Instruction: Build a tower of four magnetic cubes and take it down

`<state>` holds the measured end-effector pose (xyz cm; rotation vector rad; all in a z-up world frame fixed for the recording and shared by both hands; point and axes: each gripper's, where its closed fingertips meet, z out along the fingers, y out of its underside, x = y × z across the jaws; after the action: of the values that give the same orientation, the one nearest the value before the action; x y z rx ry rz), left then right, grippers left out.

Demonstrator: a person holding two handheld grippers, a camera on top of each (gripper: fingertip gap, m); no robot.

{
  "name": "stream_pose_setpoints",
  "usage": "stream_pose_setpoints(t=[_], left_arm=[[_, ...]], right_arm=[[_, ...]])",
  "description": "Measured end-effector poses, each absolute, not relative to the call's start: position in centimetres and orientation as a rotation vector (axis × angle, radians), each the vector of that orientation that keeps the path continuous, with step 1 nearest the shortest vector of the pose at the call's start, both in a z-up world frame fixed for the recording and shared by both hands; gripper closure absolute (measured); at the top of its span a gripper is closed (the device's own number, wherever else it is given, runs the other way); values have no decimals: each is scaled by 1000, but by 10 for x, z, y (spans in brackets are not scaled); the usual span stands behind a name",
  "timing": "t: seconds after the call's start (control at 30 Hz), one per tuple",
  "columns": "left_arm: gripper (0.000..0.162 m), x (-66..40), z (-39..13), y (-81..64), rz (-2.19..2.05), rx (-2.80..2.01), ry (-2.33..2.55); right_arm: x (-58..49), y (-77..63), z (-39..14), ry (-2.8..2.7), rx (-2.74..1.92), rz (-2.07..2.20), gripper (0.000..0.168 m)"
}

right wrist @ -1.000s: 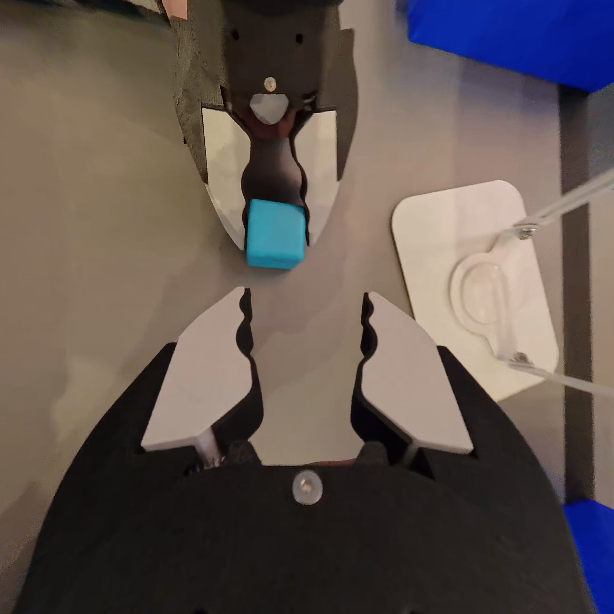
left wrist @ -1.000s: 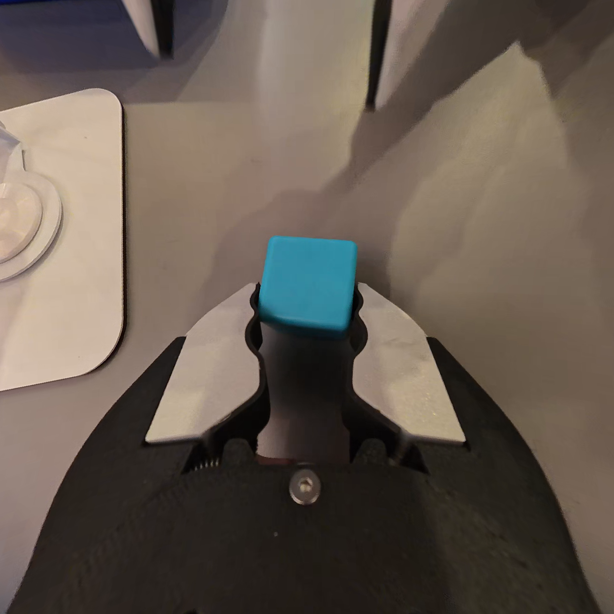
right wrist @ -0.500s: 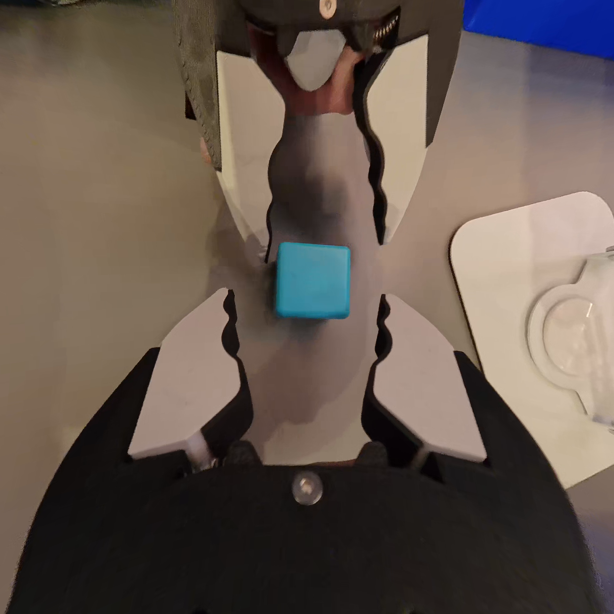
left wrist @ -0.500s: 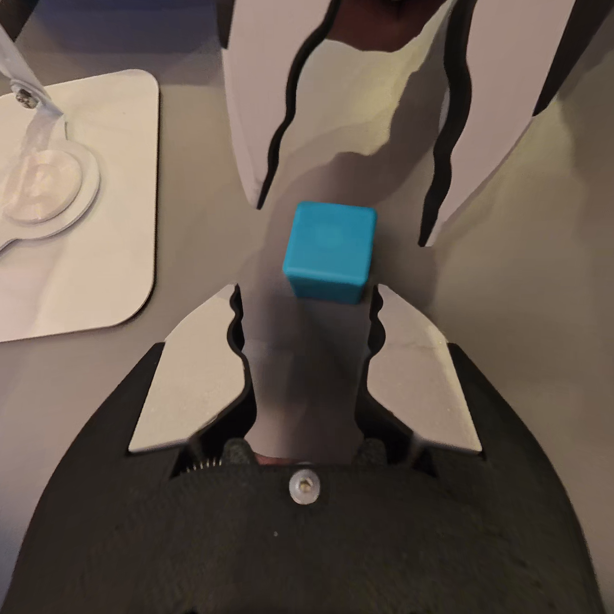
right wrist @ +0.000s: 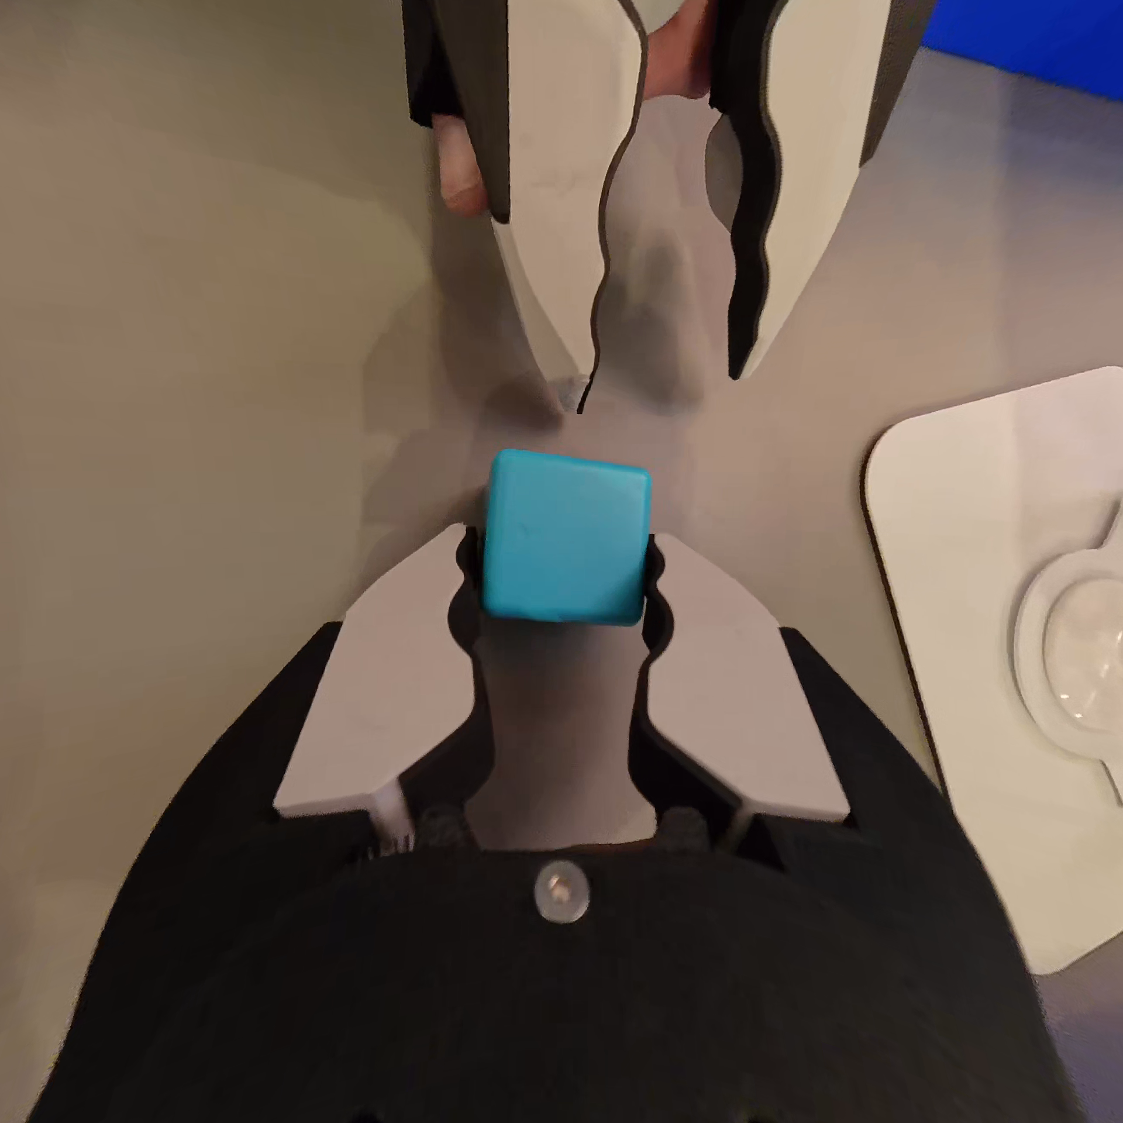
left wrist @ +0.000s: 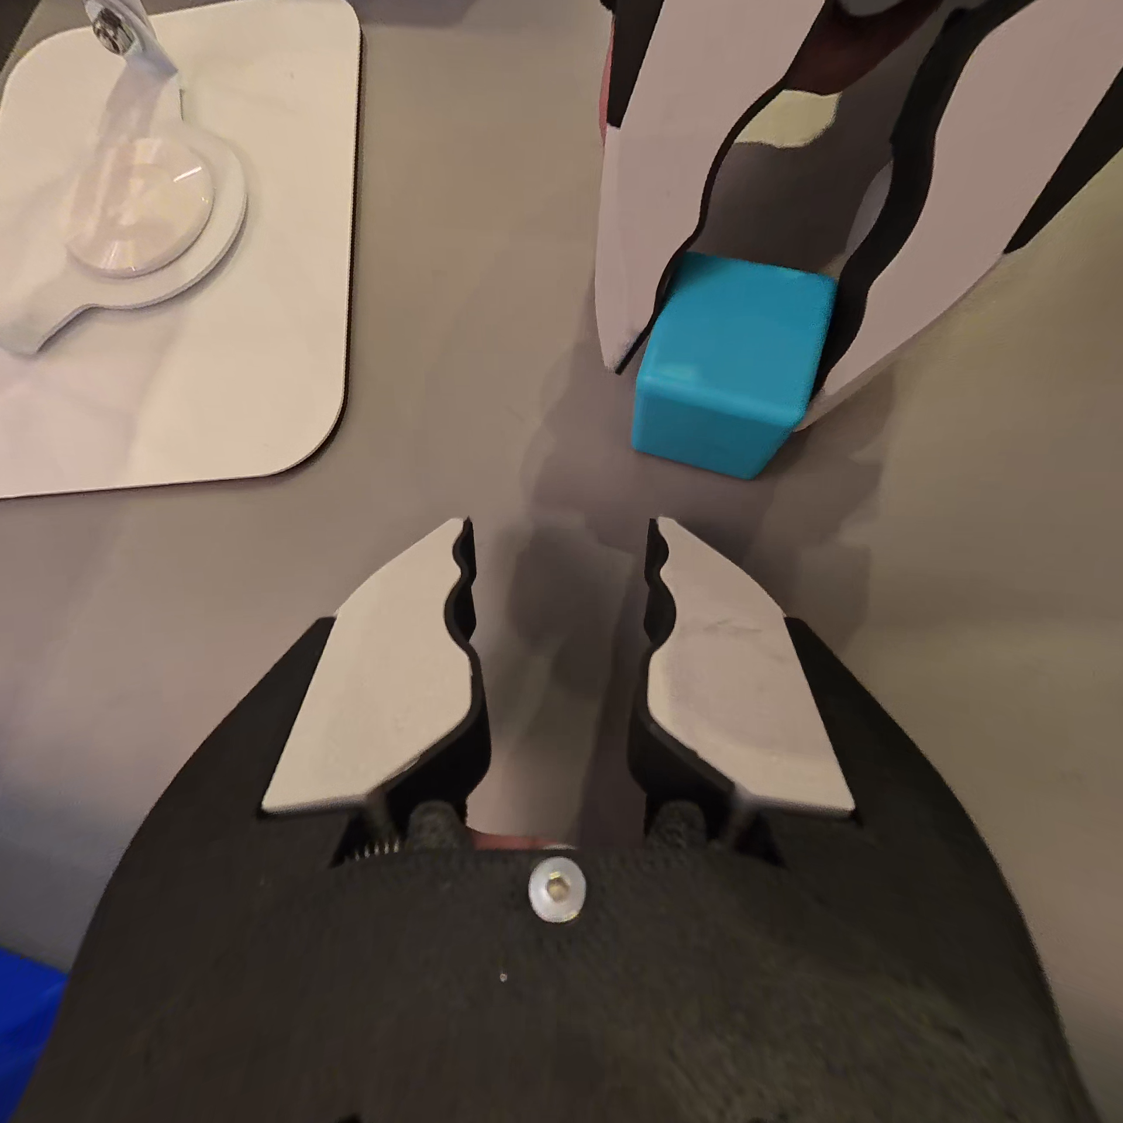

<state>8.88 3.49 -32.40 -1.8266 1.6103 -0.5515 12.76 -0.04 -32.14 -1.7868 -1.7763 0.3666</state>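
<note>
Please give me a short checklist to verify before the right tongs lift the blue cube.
1. Right tongs closed on the blue cube: ok, a finger presses each side.
2. Grip depth: not ok, only the fingertips hold it.
3. Left tongs released and apart from the cube: ok, open and empty.
4. Cube lifted off the grey table: cannot tell.
5. White pad away from the cube: ok, it lies off to the side.
6. Other cubes for the tower: cannot tell, none in view.

- cube (right wrist: 565,541) sits between the right gripper (right wrist: 560,541) fingertips
- left gripper (left wrist: 559,528) faces it, apart
- plate (right wrist: 948,607) lies right of the cube
</note>
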Motion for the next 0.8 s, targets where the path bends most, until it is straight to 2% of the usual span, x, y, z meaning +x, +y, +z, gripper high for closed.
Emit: stream_pose_setpoints(t=[0.3,0.8], left_arm=[[117,87,-325,38,-556,-1825,1591],[115,86,-329,39,-539,-1843,1599]], right_arm=[[128,-3,-317,-1783,-1786,403,116],[154,14,-259,-1697,-1744,426,116]])
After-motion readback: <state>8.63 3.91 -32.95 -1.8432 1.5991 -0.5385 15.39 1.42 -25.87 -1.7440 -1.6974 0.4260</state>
